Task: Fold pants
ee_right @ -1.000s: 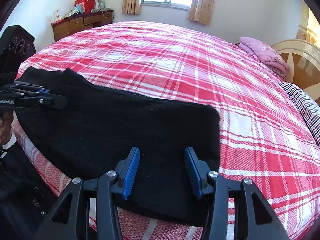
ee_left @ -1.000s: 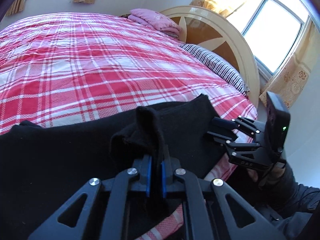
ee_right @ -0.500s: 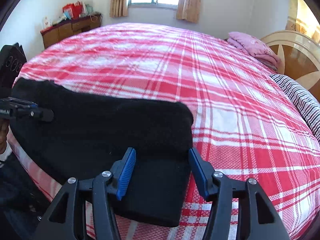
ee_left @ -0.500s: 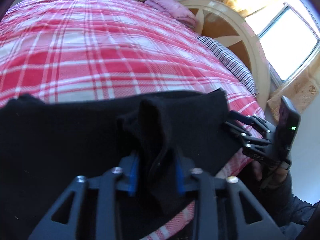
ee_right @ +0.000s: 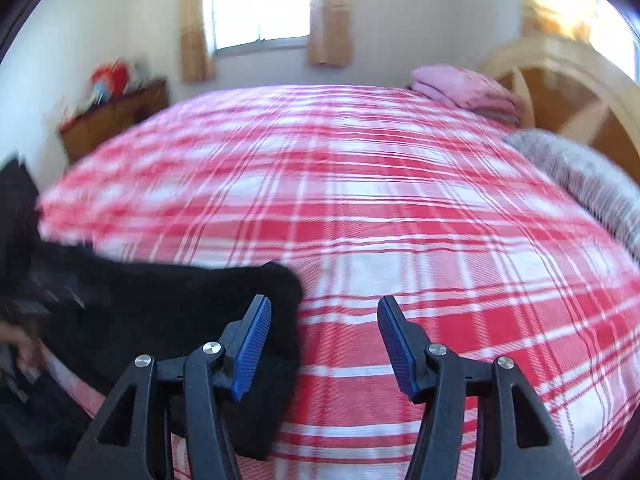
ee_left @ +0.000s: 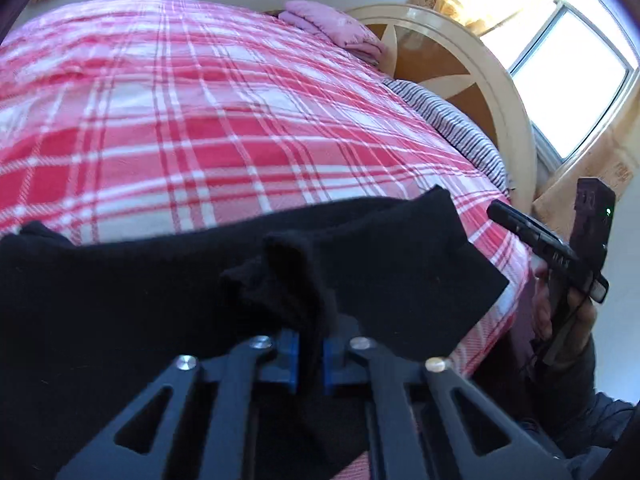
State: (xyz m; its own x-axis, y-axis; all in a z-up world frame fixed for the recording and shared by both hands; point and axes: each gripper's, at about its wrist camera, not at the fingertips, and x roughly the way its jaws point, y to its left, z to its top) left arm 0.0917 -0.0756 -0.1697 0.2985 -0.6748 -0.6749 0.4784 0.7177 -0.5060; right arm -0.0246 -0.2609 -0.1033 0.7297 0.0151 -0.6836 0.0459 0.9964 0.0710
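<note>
A bed (ee_left: 208, 120) under a red and white checked cover fills the room, with a curved wooden headboard (ee_left: 452, 64), a striped pillow (ee_left: 452, 128), folded pink cloth (ee_left: 332, 28) and bright curtained windows (ee_right: 260, 4) beyond. The black pants (ee_left: 132, 280) lie spread along the near edge of the bed. The left gripper (ee_left: 310, 354) is pinched tight on a raised fold of them, just ahead of its blue pads. The right gripper (ee_right: 324, 336) stands parted over bare cover, empty, with the pants' end beside its left finger. The right wrist view is blurred, and the dresser (ee_right: 112, 116) at the far wall is hard to make out.
</note>
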